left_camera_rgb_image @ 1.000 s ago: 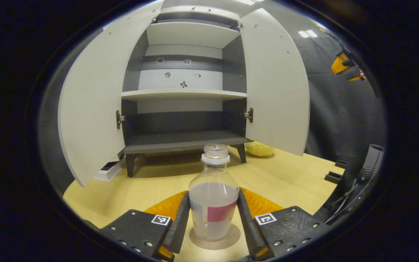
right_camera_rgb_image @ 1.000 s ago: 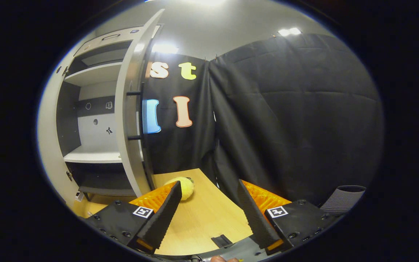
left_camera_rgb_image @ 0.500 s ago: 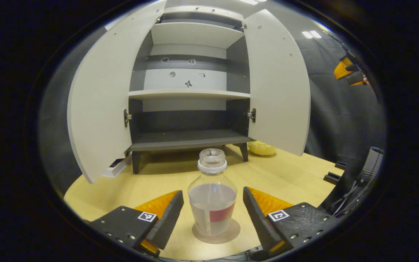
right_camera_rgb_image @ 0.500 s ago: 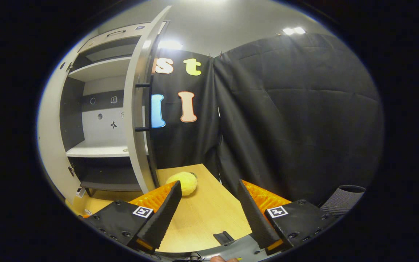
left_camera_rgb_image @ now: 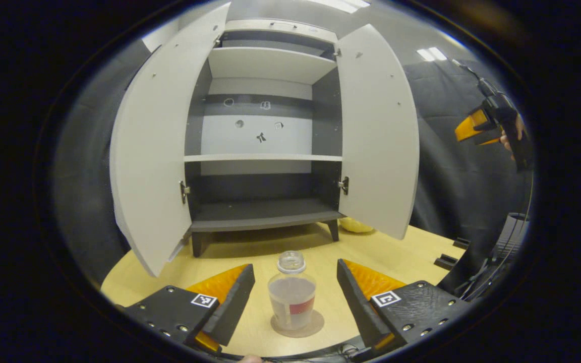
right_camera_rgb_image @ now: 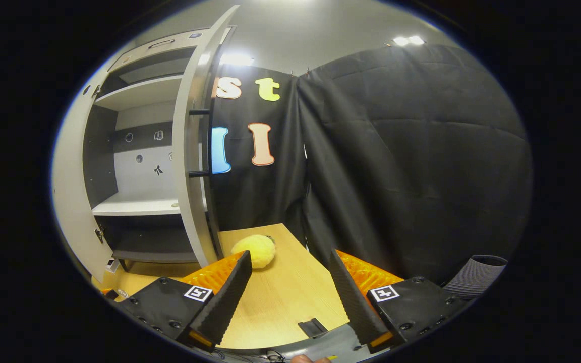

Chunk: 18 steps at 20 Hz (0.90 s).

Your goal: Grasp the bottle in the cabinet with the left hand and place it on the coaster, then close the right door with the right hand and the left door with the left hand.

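The bottle stands upright on the coaster near the front edge of the desk, between the spread fingers of my left tool, which touch nothing; it is released. That part looks done, so I judge the step in hand is the right door.

My right tool is released too, fingers wide apart and holding nothing, low over the desk with the yellow ball just beyond. In the right gripper view I see that door edge-on at the left, with its dark handle on the outer face.

To do this well, I would bring the right tool round to the door's outer face, far from the hinge (more leverage there), and push with a flat side rather than pinch the handle. Swing it in a smooth arc until it meets the cabinet. I would keep the left tool clear of the bottle meanwhile, then take the left door.
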Available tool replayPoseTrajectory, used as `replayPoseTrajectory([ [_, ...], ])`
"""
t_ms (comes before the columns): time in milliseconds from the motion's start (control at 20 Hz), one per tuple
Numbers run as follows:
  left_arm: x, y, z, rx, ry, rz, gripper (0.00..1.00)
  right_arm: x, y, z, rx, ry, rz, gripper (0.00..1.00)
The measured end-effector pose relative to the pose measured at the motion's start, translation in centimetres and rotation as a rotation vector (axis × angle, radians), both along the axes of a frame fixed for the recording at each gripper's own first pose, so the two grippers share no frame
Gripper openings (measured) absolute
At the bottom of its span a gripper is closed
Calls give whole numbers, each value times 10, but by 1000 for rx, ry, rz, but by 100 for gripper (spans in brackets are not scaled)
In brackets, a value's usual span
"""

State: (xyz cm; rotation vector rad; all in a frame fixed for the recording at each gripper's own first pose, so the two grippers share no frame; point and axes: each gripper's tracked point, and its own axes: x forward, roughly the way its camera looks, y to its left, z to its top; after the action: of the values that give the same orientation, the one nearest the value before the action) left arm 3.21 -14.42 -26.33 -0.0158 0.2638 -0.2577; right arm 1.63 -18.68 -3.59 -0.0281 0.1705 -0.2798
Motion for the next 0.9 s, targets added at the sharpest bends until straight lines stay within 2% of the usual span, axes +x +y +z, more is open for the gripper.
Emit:
replayPoseTrajectory([
  [300, -8, 33, 71, 21, -7, 127, 94, 32, -11, 10, 25, -26, 16, 97],
  [550, 11, 48, 137, 8, -23, 236, 95, 57, -24, 26, 20, -55, 62, 96],
  [700, 29, 51, 166, 8, -36, 275, 94, 74, -29, 47, -19, -102, 85, 96],
  [900, 53, 47, 193, 13, -47, 292, 95, 93, -27, 74, -8, -152, 134, 98],
])
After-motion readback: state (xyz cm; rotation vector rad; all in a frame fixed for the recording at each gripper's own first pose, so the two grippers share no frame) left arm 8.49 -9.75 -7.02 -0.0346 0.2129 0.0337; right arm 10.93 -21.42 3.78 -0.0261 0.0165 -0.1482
